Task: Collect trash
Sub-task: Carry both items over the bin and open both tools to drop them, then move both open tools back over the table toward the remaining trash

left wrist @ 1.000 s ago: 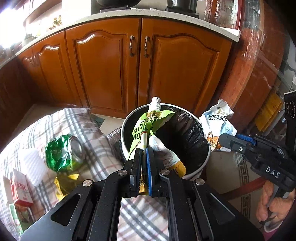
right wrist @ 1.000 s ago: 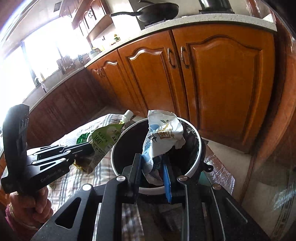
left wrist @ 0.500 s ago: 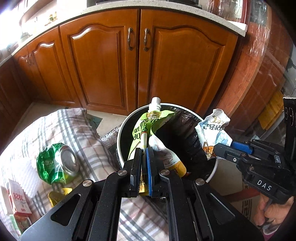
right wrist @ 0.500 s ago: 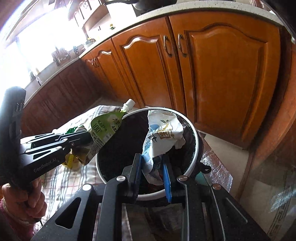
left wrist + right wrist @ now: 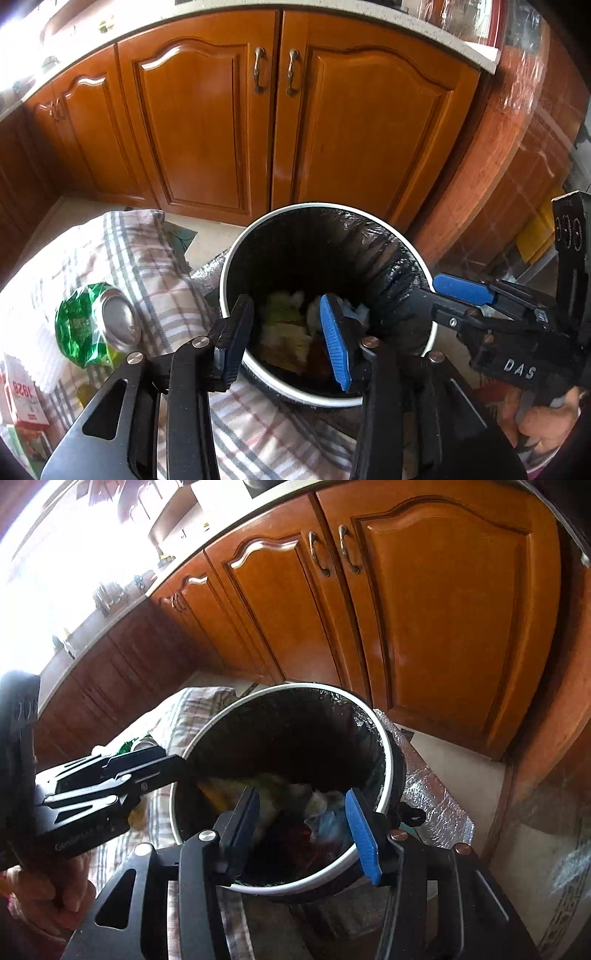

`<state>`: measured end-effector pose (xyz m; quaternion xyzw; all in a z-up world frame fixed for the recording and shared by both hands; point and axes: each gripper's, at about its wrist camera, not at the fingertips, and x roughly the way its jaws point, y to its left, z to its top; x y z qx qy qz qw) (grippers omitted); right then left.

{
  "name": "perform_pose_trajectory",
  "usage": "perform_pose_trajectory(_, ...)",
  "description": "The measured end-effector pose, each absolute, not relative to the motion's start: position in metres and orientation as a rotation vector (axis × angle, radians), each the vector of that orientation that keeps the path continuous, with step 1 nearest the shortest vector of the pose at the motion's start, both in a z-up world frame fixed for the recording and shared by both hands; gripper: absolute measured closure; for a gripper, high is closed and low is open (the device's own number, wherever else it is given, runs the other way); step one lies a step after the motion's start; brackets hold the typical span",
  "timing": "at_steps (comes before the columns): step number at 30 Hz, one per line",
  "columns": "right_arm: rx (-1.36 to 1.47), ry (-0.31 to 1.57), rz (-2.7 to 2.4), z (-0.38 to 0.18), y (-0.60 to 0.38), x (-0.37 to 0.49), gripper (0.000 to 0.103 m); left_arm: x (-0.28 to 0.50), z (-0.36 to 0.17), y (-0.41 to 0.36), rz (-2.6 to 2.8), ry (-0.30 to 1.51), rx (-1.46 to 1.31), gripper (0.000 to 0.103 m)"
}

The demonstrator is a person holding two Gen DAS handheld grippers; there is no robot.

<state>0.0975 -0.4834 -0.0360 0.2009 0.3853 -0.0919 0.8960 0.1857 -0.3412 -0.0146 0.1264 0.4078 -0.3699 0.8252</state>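
Left gripper (image 5: 286, 332) & right gripper (image 5: 304, 829) both spread wide, holding nothing, over the bin (image 5: 236, 258); wrappers (image 5: 284, 325) lie inside; crushed can (image 5: 96, 325) on cloth (image 5: 155, 266) beside it.

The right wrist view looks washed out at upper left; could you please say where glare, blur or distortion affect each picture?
Right wrist view: window glare bleaches the upper left, trash in the bin looks smeared. Left wrist view: milder glare at top left, the crushed green can stays sharp; fisheye bends the cabinet doors in both.

"DAS" stood in white on the right gripper (image 5: 461, 295) body — right of the left jaws; "1928" ran sideways on a red-and-white carton (image 5: 24, 400), far left.
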Motion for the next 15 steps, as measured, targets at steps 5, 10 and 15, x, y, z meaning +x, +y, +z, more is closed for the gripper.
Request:
perform_pose_trajectory(5,0.444,0.727,-0.191,-0.031,-0.478,0.077,0.031,0.172,-0.012,-0.303,-0.784,0.847,0.174,0.050)
perform_pose_trajectory(10,0.459,0.640,-0.204,-0.028,-0.457,0.050,0.018,0.156,-0.020,-0.255,-0.738,0.841,0.118,0.048)
perform_pose_trajectory(15,0.505,0.628,-0.170,-0.031,-0.434,0.040,0.018,0.143,-0.032,-0.209,-0.682,0.855,0.084,0.048)
